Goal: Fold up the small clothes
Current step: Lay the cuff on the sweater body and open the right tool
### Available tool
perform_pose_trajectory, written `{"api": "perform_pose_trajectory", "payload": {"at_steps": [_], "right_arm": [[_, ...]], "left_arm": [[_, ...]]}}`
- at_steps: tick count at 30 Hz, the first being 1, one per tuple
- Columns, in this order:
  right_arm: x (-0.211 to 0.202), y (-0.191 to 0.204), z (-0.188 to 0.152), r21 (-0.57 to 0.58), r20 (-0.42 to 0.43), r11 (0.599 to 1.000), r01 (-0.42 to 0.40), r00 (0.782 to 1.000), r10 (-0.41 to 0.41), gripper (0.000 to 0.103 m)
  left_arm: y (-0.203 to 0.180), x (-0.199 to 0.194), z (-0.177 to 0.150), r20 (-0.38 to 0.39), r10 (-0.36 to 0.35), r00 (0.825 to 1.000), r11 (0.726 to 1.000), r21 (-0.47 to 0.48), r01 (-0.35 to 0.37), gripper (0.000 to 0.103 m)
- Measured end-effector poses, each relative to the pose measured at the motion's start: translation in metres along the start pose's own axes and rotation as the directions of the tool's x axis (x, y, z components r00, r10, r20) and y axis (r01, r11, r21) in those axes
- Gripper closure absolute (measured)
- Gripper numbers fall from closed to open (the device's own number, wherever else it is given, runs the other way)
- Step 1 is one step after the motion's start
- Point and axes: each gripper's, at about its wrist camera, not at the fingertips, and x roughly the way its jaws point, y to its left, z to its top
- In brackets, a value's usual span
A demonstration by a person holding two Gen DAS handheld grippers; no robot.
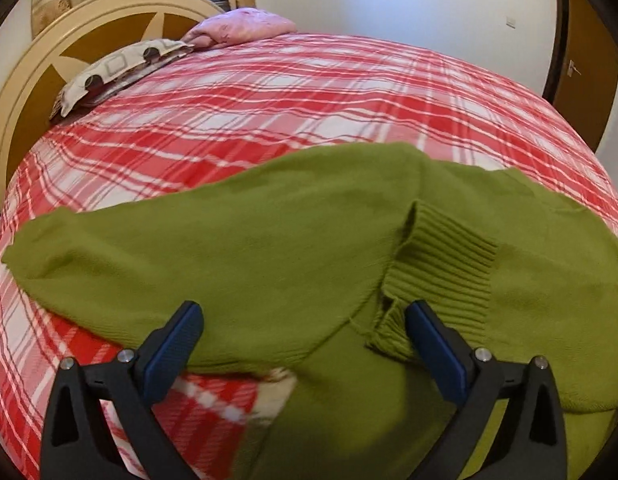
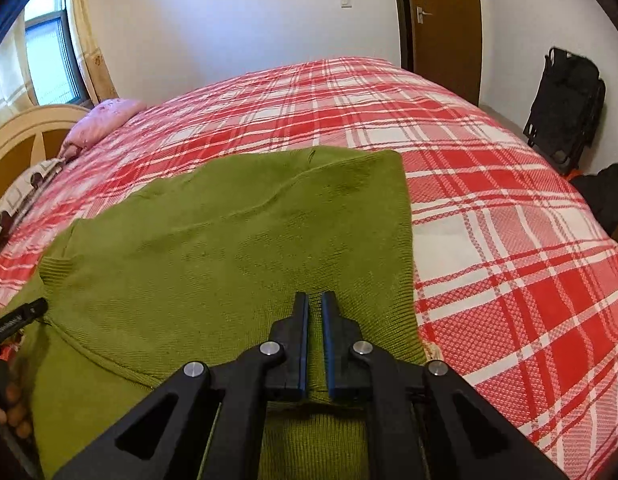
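Note:
A green knit sweater point(image 1: 269, 240) lies on the red plaid bed. It also shows in the right wrist view point(image 2: 229, 240), folded with a straight right edge. Its ribbed cuff point(image 1: 441, 268) lies across the body. My left gripper point(image 1: 305, 320) is open and empty, just above the sweater near the cuff. My right gripper point(image 2: 315, 304) has its jaws nearly closed with a thin gap, low over the sweater's right side. I cannot tell if fabric is pinched between them. The tip of the left gripper point(image 2: 17, 316) shows at the left edge of the right wrist view.
The red plaid bedspread point(image 2: 489, 200) stretches far and right. Pillows point(image 1: 121, 68) and a pink bundle point(image 1: 241, 26) lie by the headboard point(image 1: 25, 96). A door point(image 2: 445, 20) and a black folded chair point(image 2: 565, 108) stand beyond the bed.

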Motion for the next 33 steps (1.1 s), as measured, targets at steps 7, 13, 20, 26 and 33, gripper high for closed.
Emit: {"api": "perform_pose_trajectory", "payload": {"at_steps": [7,13,20,26,33], "right_arm": [[0.002,0.02,-0.001,-0.103,0.011,0.988,0.117,0.993,-0.117,0.096],[0.002,0.019,-0.002,-0.106,0.019,0.987,0.12,0.993,-0.119,0.096],[0.002,0.014,-0.002,-0.074,0.016,0.994,0.087,0.996,-0.086,0.095],[0.004,0.025,-0.002,-0.124,0.01,0.982,0.141,0.99,-0.141,0.095],[-0.001,0.017,-0.002,-0.086,0.002,0.991,0.105,0.994,-0.105,0.09]], "left_arm": [[-0.011,0.002,0.009,0.009,0.019,1.0,0.998,0.06,-0.019,0.0],[0.031,-0.02,0.008,0.053,-0.034,0.998,0.999,-0.019,0.035,0.0],[0.137,-0.021,0.021,0.094,0.187,0.978,0.961,-0.222,-0.162,0.0],[0.233,-0.004,0.031,0.012,0.273,0.962,0.86,-0.451,-0.238,0.0],[0.295,0.026,0.03,-0.101,0.265,0.959,0.779,-0.564,-0.275,0.0]]}}
